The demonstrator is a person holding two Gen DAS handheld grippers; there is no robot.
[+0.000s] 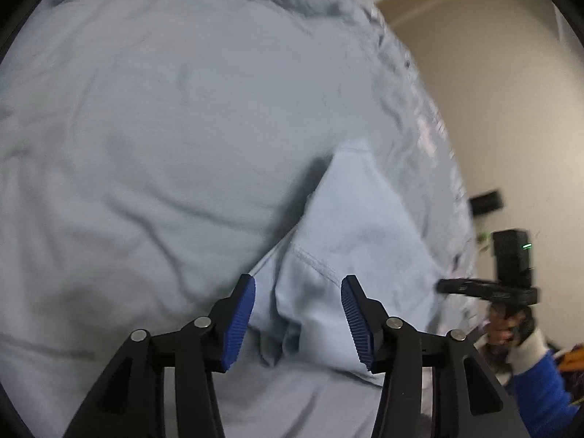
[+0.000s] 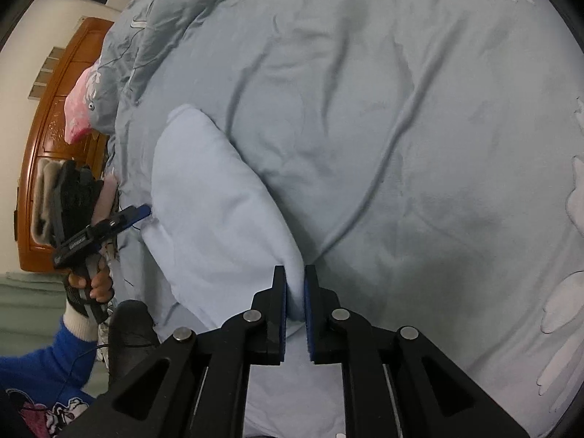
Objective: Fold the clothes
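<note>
**Pale blue garment: one end pinched, the other end free**

The pale blue garment [image 2: 211, 197] is lying on the grey-blue bedspread [image 2: 401, 127] near the bed's edge, stretched between your two hands.

Starting at the left, your left gripper [image 1: 297, 319] is hovering over the seamed end of the cloth with its fingers [image 1: 241, 323] spread apart. Fabric is bunching up between them, but the pads are not pressing on it, so that end is lying free. Before you are lifting anything, you should be closing those fingers on the hem just beside the seam, not on the loose bulge in the middle.

Moving right, your right gripper [image 2: 295, 314] is clenching a fold of the garment's edge, the fingers nearly together with cloth sandwiched between them.

In the right wrist view the garment's long axis is running diagonally, from the rounded end at upper left down to the pinched end at lower right. You should be keeping both grips level along that axis, so the fold is landing square rather than skewed.
</note>
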